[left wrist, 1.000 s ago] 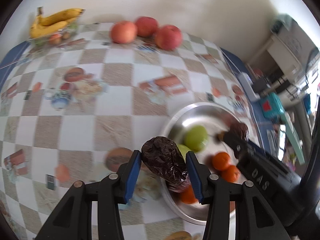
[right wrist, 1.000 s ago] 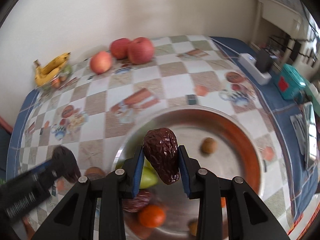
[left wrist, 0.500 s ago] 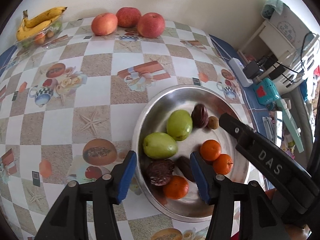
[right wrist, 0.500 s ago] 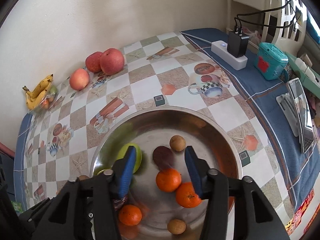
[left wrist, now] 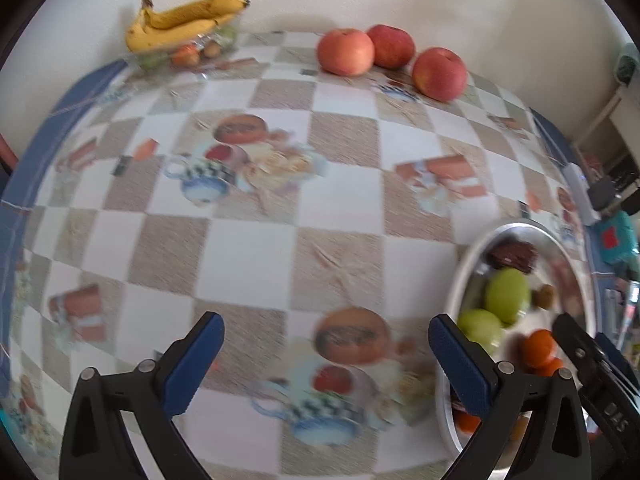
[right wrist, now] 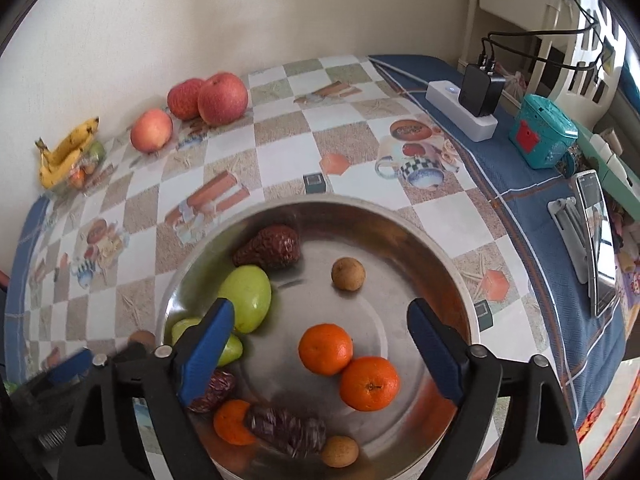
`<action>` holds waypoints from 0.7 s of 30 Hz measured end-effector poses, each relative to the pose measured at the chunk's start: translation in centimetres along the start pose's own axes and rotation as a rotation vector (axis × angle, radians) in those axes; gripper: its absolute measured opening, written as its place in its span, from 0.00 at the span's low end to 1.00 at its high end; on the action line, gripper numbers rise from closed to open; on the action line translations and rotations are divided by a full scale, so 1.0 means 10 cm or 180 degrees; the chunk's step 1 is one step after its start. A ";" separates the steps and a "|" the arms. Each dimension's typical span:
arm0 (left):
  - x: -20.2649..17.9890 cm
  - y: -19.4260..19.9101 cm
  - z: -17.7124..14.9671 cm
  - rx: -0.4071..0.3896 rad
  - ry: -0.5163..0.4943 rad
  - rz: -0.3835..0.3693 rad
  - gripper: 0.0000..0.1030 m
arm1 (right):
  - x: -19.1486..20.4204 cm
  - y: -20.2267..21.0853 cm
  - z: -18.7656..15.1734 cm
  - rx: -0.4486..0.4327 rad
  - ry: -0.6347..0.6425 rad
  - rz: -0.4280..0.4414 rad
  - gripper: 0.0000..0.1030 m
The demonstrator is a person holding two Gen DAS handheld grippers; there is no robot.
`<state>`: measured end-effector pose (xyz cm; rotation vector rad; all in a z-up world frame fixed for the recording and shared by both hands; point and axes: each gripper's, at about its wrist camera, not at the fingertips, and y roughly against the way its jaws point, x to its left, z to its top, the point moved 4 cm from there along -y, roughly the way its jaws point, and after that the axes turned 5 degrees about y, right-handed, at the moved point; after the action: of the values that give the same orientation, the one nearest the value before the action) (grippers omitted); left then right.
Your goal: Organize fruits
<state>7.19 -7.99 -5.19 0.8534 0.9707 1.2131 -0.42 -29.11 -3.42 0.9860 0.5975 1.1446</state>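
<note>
now the steel bowl (right wrist: 440, 240) holds the fruit: a dark wrinkled fruit (right wrist: 269, 247) lies at its far-left wall, long axis crosswise, narrow end pointing left. right gripper (right wrist: 320, 344) hovers over the bowl, spread wide, empty. left gripper (left wrist: 326, 354), left of the bowl, likewise wide and empty.

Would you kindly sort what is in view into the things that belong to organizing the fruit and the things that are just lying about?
Part of the job:
metal bowl
oranges
green fruits
dark wrinkled fruits
apples
bananas

Just lying about:
power strip
teal box
phone on its stand
</note>
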 end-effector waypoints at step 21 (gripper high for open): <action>0.30 -0.13 -0.01 -0.0376 -0.0272 0.0634 1.00 | 0.38 -0.08 -0.17 -0.0045 0.0320 0.0013 0.96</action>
<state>7.82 -5.27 -6.83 0.9164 0.7506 1.3781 -0.17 -25.07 -4.58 0.9219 0.6670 1.2057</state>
